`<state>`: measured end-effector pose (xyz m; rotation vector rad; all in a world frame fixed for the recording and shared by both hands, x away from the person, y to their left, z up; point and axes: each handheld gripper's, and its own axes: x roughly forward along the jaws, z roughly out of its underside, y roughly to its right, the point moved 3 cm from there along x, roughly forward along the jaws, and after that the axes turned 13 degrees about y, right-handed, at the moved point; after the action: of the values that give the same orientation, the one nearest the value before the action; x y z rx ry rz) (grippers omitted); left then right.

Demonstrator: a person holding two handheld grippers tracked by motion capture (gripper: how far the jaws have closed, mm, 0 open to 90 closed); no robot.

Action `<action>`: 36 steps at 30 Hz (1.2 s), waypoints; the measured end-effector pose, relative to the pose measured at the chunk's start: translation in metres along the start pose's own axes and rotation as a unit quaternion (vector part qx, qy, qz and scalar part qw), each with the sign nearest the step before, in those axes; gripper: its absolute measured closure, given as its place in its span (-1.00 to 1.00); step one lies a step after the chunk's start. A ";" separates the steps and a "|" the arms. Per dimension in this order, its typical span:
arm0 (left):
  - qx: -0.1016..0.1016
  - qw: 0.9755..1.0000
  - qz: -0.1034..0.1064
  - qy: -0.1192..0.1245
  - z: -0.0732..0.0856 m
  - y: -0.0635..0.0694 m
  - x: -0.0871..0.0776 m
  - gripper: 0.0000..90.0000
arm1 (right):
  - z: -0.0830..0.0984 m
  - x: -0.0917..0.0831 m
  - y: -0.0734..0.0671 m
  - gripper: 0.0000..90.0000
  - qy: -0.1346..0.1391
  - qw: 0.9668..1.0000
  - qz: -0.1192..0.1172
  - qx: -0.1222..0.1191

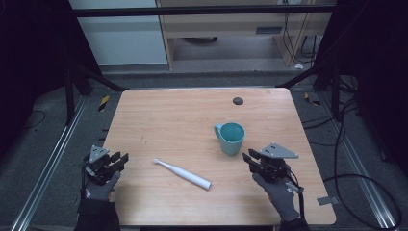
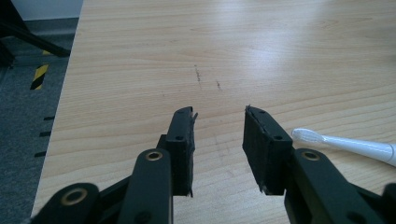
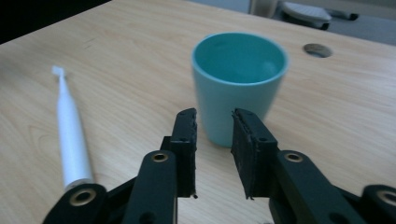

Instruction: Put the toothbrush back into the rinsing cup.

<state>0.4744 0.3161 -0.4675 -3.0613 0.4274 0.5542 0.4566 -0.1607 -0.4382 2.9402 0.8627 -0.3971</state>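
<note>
Two hand-held grippers hover over a wooden table, a teal cup and a white toothbrush between them.

The right gripper (image 3: 213, 116) points at the teal cup (image 3: 238, 84), its jaws parted by a narrow gap with nothing between them; the cup stands upright just beyond the fingertips, not touched. The left gripper (image 2: 219, 114), held at the table's near left edge, has its jaws set wider apart over bare wood, also holding nothing. The white toothbrush (image 1: 182, 173) lies flat and slantwise on the table (image 1: 159, 115) between the two tools, its bristle end toward the left gripper and its thicker handle end nearer the person. A small dark disc (image 1: 237, 101) sits near the table's far edge, well apart from everything.
</note>
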 end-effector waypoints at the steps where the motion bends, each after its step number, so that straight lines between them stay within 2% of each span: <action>1: 0.001 1.000 0.000 0.001 0.000 0.000 0.000 0.42 | 0.001 0.003 -0.004 0.61 -0.006 1.000 -0.007 -0.001; 5: 0.004 1.000 -0.004 -0.001 0.000 0.000 -0.001 0.50 | 0.005 0.018 -0.022 0.76 -0.025 0.999 -0.037 -0.003; 13: 0.012 1.000 -0.008 -0.003 0.000 -0.001 -0.001 0.66 | 0.012 0.035 -0.043 0.92 -0.047 0.997 -0.069 -0.002; 23: 0.016 1.000 -0.014 -0.001 -0.001 -0.002 -0.002 0.82 | 0.025 0.052 -0.061 1.00 -0.078 0.993 -0.093 -0.004; 27: 0.016 1.000 -0.014 -0.001 -0.001 -0.002 -0.002 0.84 | 0.032 0.060 -0.068 1.00 -0.090 0.991 -0.102 -0.002; 32: 0.017 1.000 -0.013 -0.001 0.000 -0.002 -0.002 0.85 | 0.044 0.068 -0.079 1.00 -0.111 0.987 -0.113 -0.011; 36: 0.017 1.000 -0.013 -0.001 0.000 -0.002 -0.002 0.86 | 0.050 0.072 -0.082 1.00 -0.123 0.985 -0.117 -0.010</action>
<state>0.4731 0.3189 -0.4666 -3.0298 0.3924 0.5421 0.4588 -0.0598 -0.5035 2.6991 1.1684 -0.7390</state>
